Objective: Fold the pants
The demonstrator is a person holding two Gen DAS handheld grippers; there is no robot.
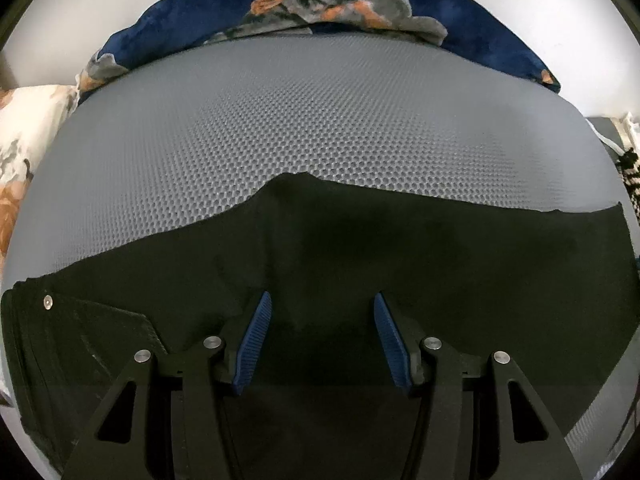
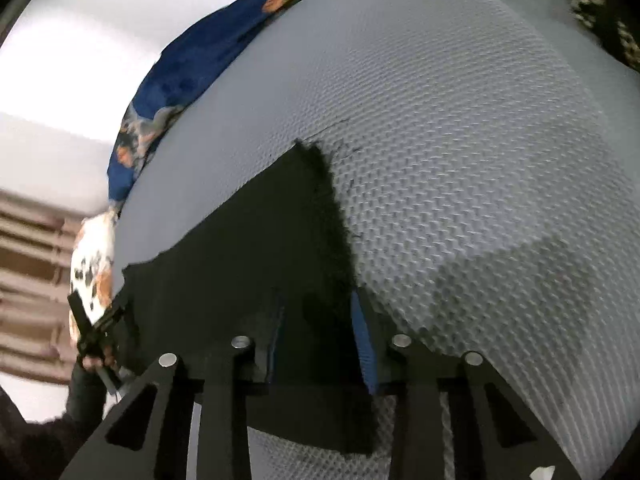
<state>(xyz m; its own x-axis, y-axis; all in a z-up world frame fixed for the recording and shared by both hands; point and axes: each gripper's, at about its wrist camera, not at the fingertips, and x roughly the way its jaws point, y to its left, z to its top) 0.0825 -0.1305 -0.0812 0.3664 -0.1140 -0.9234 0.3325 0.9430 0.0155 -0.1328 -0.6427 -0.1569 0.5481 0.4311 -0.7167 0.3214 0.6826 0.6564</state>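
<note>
Left gripper [image 1: 322, 340]: jaws spread wide, blue pads [image 1: 256, 344] apart, nothing pinched between them. It hovers right over the black pants [image 1: 360, 248], cloth filling the gap under the fingers.

Right gripper [image 2: 320, 344]: jaws partly closed around the frayed end of the pants [image 2: 256, 248]. Cloth sits between the blue pads [image 2: 366, 354], but that view is motion-blurred, so can't tell if it's actually clamped or just straddling the fabric.

Pants: spread flat across the near part of a grey honeycomb-mesh mattress [image 1: 300, 120]. In the left view they run the full width, with a peak in the far edge near the middle. At far left sits a metal button [image 1: 48, 302] and a pocket edge, so that's the waist end. In the right view one cut end points away, edge fuzzy.

Beyond the pants: bare mesh, then a navy blanket with an orange and grey print [image 1: 320, 4] bunched along the far edge. A white floral pillow [image 1: 28, 128] sits at the left edge. White wall behind.
</note>
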